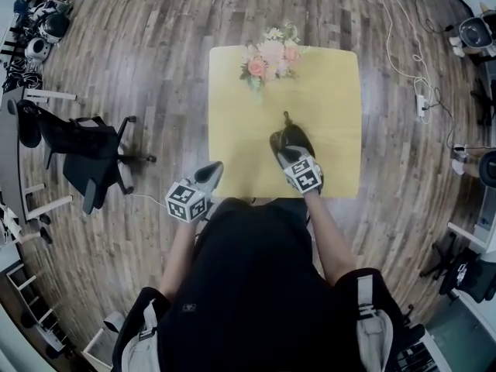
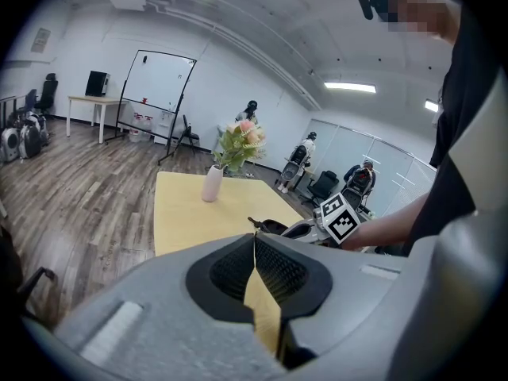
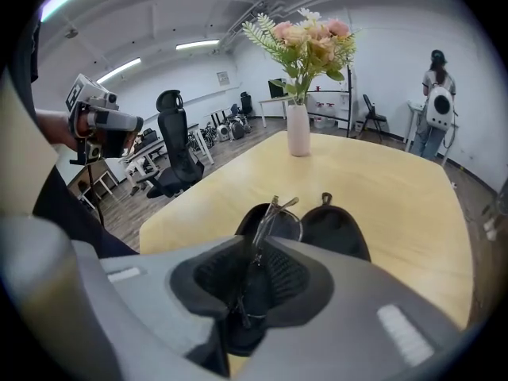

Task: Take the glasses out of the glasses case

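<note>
An open black glasses case (image 1: 294, 136) lies on the yellow table (image 1: 232, 130), its two halves spread flat (image 3: 337, 230). My right gripper (image 3: 255, 248) stands just above its near side, shut on the thin wire-framed glasses (image 3: 274, 215), which rise tilted over the case. In the head view the right gripper (image 1: 285, 152) covers the near part of the case. My left gripper (image 1: 209, 175) hovers at the table's front left corner, apart from the case; in its own view the left gripper (image 2: 255, 254) is shut on nothing. From there I see the case (image 2: 272, 226) beside the right gripper (image 2: 313, 228).
A white vase of pink flowers (image 1: 269, 55) stands at the table's far edge, well beyond the case (image 3: 298, 129). A black office chair (image 1: 85, 149) sits on the wood floor to the left. Cables and a power strip (image 1: 422, 103) lie to the right. People stand far off.
</note>
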Available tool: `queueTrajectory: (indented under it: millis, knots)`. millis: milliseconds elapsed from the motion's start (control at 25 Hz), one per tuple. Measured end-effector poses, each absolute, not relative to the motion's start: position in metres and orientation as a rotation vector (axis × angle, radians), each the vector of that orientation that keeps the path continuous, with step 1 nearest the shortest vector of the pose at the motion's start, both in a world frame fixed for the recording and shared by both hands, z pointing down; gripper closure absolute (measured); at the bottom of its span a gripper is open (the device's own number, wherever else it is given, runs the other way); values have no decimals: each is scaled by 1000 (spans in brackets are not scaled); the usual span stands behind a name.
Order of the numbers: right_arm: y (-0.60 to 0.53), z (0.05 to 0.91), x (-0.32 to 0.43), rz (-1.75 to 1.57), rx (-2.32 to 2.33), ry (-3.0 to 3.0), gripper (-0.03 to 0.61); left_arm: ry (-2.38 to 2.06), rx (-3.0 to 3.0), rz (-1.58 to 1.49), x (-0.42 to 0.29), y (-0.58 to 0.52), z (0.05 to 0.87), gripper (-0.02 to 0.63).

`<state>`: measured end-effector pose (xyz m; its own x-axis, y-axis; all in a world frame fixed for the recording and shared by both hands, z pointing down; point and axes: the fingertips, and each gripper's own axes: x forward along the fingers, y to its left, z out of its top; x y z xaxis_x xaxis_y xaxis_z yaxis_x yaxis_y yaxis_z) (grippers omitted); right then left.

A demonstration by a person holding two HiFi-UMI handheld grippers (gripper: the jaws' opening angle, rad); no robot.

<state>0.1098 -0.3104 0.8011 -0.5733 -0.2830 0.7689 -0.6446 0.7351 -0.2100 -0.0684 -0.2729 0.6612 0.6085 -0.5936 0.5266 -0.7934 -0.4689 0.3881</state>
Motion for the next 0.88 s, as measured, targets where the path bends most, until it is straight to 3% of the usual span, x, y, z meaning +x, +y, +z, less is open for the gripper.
queueTrajectory:
  millis: [480, 880]
  knots:
    - [-310, 821, 108, 680, 726, -2133, 499, -1065, 2251, 428, -75, -279, 662, 601]
    - [-308, 805, 103, 640, 742, -2093, 560, -1041, 2294, 396, -83, -285, 657, 601]
